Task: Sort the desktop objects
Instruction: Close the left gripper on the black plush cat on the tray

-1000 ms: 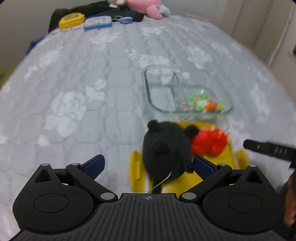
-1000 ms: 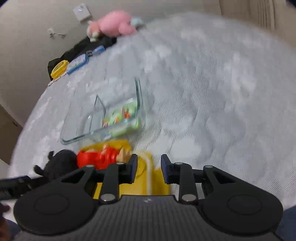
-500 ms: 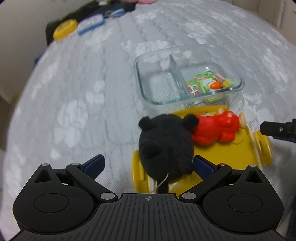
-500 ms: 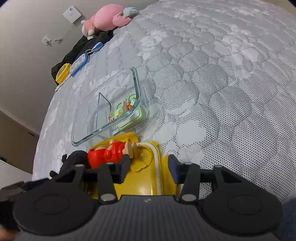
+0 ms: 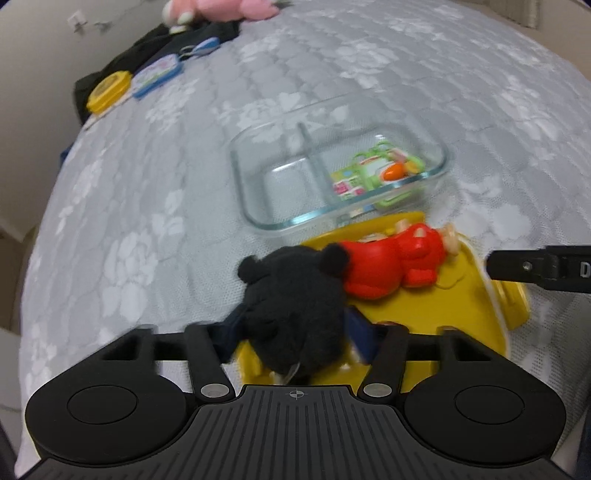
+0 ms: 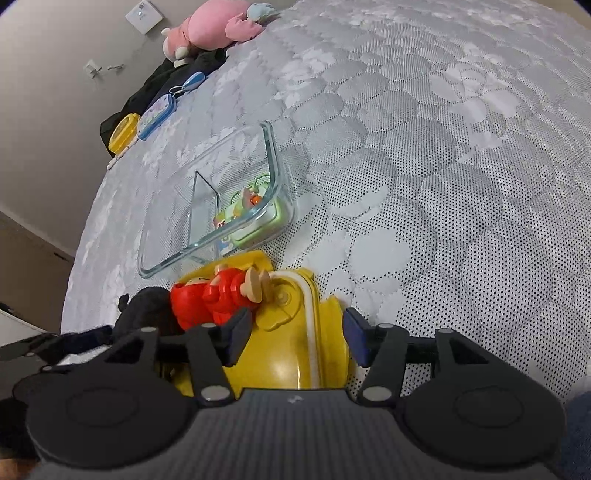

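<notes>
On the quilted grey bedspread [image 5: 147, 206], far left by the wall, a yellow round case [image 5: 109, 90] and a blue-rimmed case [image 5: 158, 75] lie on dark cloth, with a pink plush [image 6: 210, 27] beyond them. Nearer the middle, the left gripper [image 5: 291, 328] has just been closing, and its blue pads now press on both sides of the black plush toy [image 5: 295, 299], which sits on the left end of the yellow tray [image 5: 476, 314]. Touching the plush on its right, a red figure [image 5: 391, 264] lies on its side across the tray. Just behind the tray stands a clear glass container [image 5: 273, 221] with a divider; its left compartment holds nothing, its right one a green toy [image 5: 376, 171] with an orange part. Further right, the right gripper [image 6: 295, 334] has just been opening: its jaws stand apart astride the tray's right end, one finger [image 6: 236, 336] on the tray near the red figure, the other outside the rim. Whether either pad touches the tray I cannot tell.
</notes>
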Demonstrator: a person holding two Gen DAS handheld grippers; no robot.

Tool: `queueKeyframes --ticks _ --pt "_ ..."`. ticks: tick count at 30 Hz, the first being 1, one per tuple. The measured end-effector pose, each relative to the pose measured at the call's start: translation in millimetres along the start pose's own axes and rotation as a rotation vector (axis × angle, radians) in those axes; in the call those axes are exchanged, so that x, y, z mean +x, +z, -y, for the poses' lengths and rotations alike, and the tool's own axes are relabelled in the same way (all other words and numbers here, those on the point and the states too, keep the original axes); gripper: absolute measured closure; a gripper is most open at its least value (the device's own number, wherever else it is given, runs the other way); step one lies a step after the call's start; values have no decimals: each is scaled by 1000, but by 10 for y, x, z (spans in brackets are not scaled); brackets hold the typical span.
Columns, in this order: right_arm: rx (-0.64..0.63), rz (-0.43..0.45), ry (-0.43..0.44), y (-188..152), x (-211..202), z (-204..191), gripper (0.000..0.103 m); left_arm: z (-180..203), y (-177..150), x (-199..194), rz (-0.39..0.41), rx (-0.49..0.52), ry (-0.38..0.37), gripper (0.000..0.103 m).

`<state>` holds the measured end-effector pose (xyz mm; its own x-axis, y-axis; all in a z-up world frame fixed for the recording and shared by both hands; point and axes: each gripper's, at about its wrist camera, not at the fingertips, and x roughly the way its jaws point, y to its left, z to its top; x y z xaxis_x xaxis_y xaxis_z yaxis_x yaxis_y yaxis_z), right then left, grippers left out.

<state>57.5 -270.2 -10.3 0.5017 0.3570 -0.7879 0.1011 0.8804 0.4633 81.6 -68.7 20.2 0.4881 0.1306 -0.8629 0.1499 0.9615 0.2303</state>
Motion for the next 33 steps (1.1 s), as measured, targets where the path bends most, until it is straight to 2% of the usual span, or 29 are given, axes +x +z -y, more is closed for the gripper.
queueKeyframes --ticks 12,17,21,23,24,25,27,30,32,33 --pt "23 -19 -6 6 30 45 45 -161 31 -264 39 -38 -56 58" --pt "30 -18 -8 4 24 57 45 -301 222 -464 93 -84 -102 60" --pt "35 -20 -5 7 27 62 44 -445 395 -617 129 -135 -145 67" --pt "37 -20 -4 10 27 67 44 -476 451 -667 137 -140 -142 67" --pt "39 -21 -2 11 27 69 44 -464 462 -662 121 -129 -137 64" --pt "40 -23 -1 12 30 72 43 -433 451 -627 91 -114 -140 54" --pt "43 -27 1 13 39 74 42 -351 390 -521 32 -81 -147 43" --pt "39 -32 3 12 45 71 42 -191 254 -281 -49 -34 -94 41" --pt "35 -33 4 9 44 65 42 -138 200 -122 -88 -41 -100 41" --pt "33 -34 1 5 45 63 42 -117 177 -43 -106 -48 -109 34"
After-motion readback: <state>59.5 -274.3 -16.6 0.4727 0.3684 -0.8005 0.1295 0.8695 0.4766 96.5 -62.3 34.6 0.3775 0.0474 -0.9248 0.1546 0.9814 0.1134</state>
